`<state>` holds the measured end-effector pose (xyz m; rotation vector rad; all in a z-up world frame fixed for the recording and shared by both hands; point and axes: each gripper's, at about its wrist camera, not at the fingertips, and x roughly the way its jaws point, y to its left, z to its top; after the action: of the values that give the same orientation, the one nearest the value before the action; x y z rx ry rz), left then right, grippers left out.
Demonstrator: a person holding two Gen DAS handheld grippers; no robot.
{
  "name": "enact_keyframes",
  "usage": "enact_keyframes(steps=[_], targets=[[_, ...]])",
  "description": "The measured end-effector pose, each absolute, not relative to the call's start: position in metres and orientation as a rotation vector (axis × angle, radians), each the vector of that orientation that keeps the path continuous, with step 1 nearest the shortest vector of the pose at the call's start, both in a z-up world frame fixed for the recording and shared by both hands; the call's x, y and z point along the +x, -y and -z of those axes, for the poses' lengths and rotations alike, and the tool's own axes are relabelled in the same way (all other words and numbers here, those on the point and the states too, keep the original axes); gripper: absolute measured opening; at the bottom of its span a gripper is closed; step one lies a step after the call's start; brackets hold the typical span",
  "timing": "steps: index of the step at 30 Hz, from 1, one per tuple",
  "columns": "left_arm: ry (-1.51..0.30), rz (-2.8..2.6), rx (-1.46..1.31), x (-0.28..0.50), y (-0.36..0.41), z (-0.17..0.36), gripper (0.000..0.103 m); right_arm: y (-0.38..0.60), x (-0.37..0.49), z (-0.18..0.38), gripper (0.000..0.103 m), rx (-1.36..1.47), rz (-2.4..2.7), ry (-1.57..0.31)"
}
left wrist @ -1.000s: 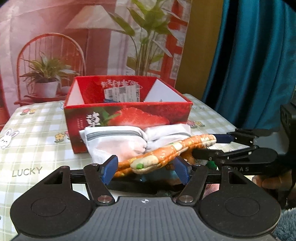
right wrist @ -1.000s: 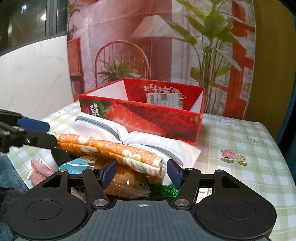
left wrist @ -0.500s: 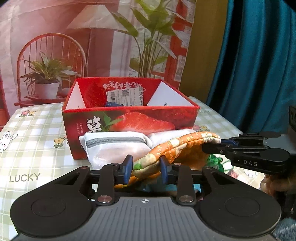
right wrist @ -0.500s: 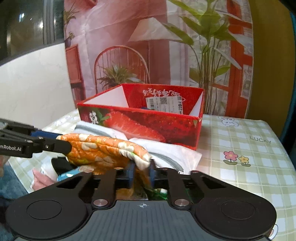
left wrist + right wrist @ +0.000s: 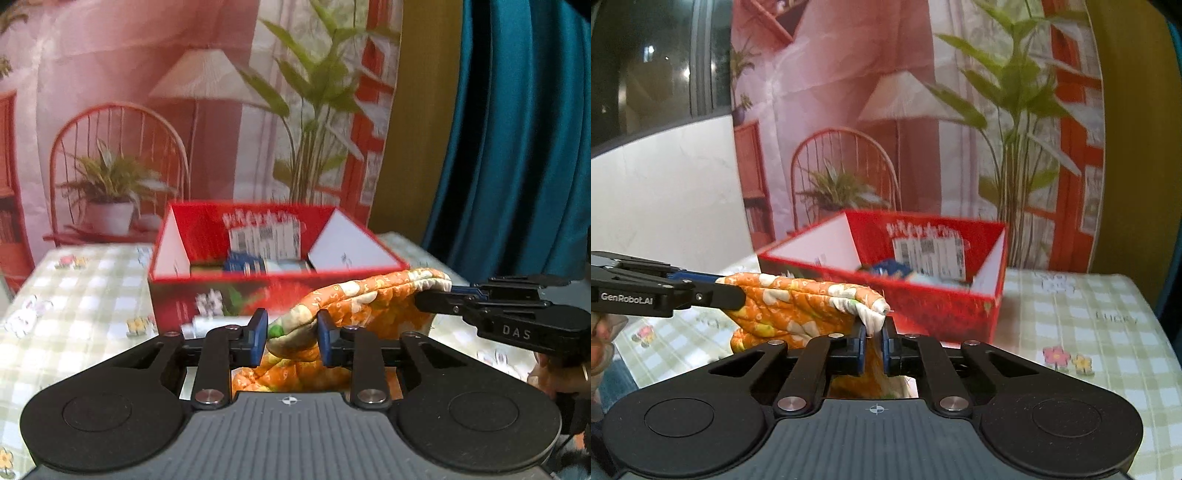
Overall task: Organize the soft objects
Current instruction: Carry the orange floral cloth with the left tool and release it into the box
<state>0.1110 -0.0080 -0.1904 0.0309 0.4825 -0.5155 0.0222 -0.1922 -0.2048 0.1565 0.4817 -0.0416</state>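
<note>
An orange flowered quilted cloth hangs stretched between both grippers, above the table. My left gripper is shut on its near end, blue pads pressing a thick fold. In the left wrist view my right gripper pinches the far corner from the right. In the right wrist view the right gripper is shut on the cloth's white-edged corner, and the left gripper holds the other end. Behind stands an open red strawberry box, also shown in the right wrist view as the red box.
Blue and white items lie inside the box. A blurred white pouch sits in front of it on the green checked tablecloth. A teal curtain hangs at right. A hand holds the right gripper.
Both grippers shut on the ends of the orange cloth and lifted it off the pile. The box interior has come into view and the pile has dropped out of sight.
</note>
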Motion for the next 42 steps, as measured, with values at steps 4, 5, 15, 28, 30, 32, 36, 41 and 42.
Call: enact_keyframes(steps=[4,5,15,28,30,32,36,41,42], targets=[[-0.421,0.507,0.005,0.112,0.003,0.170,0.030,0.192,0.026,0.182,0.008,0.132,0.030,-0.423],[-0.404,0.504,-0.003,0.112,0.001,0.164,0.030,0.192,0.028,0.176,0.008,0.126,0.027,-0.408],[-0.258,0.464,0.001,0.143,0.006,0.104,0.030,0.197,0.068,0.119,0.007,0.063,0.009,-0.284],[-0.523,0.438,-0.051,0.241,0.015,0.138,0.030,0.242,0.157,0.152,0.007,0.248,0.008,-0.478],[-0.573,0.428,-0.041,0.253,0.017,0.149,0.030,0.250,0.169,0.165,0.007,0.296,0.002,-0.538],[-0.618,0.418,-0.029,0.265,0.019,0.160,0.030,0.255,0.178,0.179,0.007,0.332,0.005,-0.594],[-0.671,0.393,-0.006,0.283,0.023,0.173,0.030,0.265,0.194,0.202,0.007,0.415,0.012,-0.677],[-0.725,0.384,0.030,0.292,0.029,0.185,0.030,0.269,0.207,0.222,0.007,0.453,0.028,-0.747],[-0.734,0.385,0.030,0.293,0.029,0.188,0.030,0.269,0.207,0.225,0.007,0.458,0.031,-0.754]])
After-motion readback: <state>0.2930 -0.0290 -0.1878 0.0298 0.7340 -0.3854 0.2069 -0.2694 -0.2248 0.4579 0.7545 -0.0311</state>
